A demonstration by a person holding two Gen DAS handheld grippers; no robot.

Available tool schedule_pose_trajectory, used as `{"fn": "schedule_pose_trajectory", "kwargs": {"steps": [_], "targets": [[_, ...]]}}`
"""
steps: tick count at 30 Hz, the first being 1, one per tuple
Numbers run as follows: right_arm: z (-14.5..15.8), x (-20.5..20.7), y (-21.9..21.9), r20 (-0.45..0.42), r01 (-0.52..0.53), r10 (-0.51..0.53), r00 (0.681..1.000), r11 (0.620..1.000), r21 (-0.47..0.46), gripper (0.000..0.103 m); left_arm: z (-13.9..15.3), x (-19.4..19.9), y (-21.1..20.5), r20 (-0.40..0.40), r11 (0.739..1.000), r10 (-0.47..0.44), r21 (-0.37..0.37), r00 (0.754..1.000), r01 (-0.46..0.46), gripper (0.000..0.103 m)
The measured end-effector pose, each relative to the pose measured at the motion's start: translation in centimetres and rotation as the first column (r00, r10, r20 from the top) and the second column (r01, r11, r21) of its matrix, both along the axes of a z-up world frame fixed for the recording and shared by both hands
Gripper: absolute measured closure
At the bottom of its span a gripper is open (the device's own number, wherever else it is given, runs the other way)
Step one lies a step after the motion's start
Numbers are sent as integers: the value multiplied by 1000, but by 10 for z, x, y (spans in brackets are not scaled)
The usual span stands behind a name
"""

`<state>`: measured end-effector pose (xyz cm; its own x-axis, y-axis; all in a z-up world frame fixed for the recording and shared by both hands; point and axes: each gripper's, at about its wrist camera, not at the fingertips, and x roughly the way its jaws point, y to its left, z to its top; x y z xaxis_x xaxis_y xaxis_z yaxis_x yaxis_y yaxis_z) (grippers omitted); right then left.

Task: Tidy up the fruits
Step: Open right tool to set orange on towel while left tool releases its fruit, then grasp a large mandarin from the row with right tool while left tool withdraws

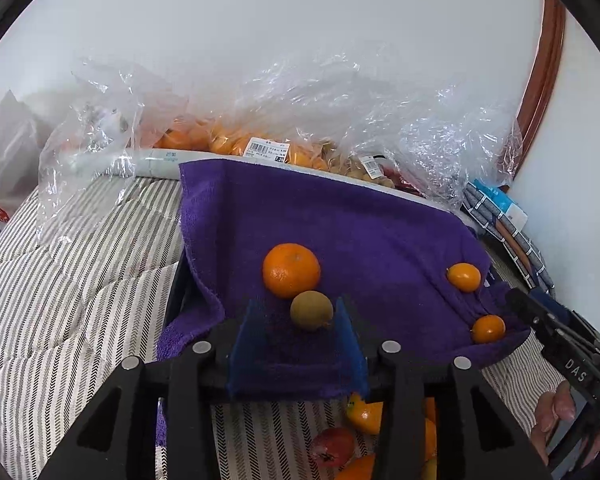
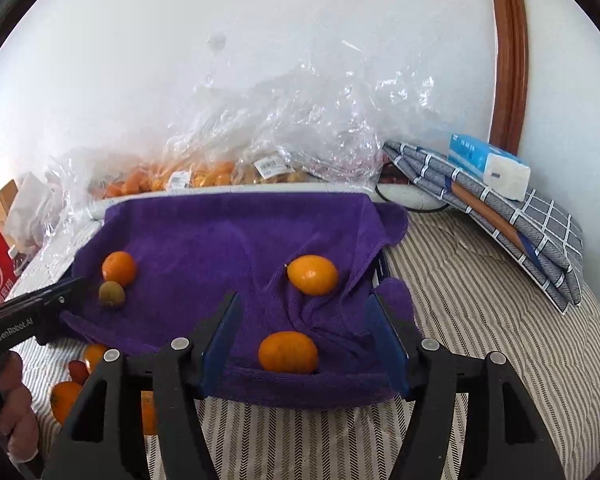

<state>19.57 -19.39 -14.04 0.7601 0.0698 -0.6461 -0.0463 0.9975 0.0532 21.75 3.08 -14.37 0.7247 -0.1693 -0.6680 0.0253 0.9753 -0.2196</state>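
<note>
A purple towel (image 1: 340,216) lines a dark crate on the striped bedding. On it lie a large orange (image 1: 291,270), a small green-brown fruit (image 1: 311,310) and two small oranges (image 1: 463,277) (image 1: 488,329). My left gripper (image 1: 298,316) is open, its blue pads on either side of the green-brown fruit without touching it. In the right wrist view my right gripper (image 2: 304,316) is open around a small orange (image 2: 288,352); another orange (image 2: 313,274) lies beyond it. The large orange (image 2: 118,267) and green-brown fruit (image 2: 111,293) show at the left.
Clear plastic bags of oranges (image 1: 228,140) lie along the wall behind the crate. Loose fruits (image 1: 340,440) lie on the striped bedding (image 1: 80,300) in front. Folded checked cloth (image 2: 512,216) with a blue tissue pack (image 2: 488,164) sits at the right.
</note>
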Motion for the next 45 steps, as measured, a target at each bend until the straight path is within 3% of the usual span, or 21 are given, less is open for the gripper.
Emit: {"fn": "schedule_pose_trajectory", "kwargs": {"steps": [4, 6, 13, 16, 19, 25, 31, 35, 40, 45], "targets": [[11, -8, -1, 78, 30, -28, 997, 999, -16, 39, 3, -4, -2, 21, 1000, -10, 9, 1000, 10, 54], [14, -7, -3, 57, 25, -25, 998, 1000, 8, 39, 5, -6, -2, 32, 1000, -11, 13, 999, 10, 49], [14, -30, 0, -56, -29, 39, 998, 984, 174, 39, 13, -20, 6, 88, 999, 29, 22, 996, -31, 48], [8, -44, 18, -80, -81, 94, 992, 986, 148, 41, 18, -29, 13, 109, 998, 48, 24, 993, -51, 48], [-3, -53, 38, -126, -162, 181, 976, 976, 147, 56, 21, -41, 21, 107, 998, 63, 18, 992, -65, 48], [-15, -61, 69, -172, -249, 261, 950, 964, 88, 57, 24, -73, 42, 106, 997, 70, 9, 992, -71, 46], [-29, -48, 78, -244, -231, 236, 941, 972, 48, 57, 22, -79, 57, 75, 995, 94, -22, 993, -93, 45], [-31, -41, 83, -249, -228, 226, 942, 973, 20, 57, 13, -68, 55, 1, 997, 56, -45, 998, -56, 45], [-38, -29, 83, -281, -229, 227, 932, 973, 27, 57, 10, -68, 50, -13, 999, 31, -41, 999, -32, 45], [-33, -36, 72, -248, -200, 203, 947, 979, 38, 60, 4, -62, 43, -65, 999, -26, -37, 998, 24, 46]]}}
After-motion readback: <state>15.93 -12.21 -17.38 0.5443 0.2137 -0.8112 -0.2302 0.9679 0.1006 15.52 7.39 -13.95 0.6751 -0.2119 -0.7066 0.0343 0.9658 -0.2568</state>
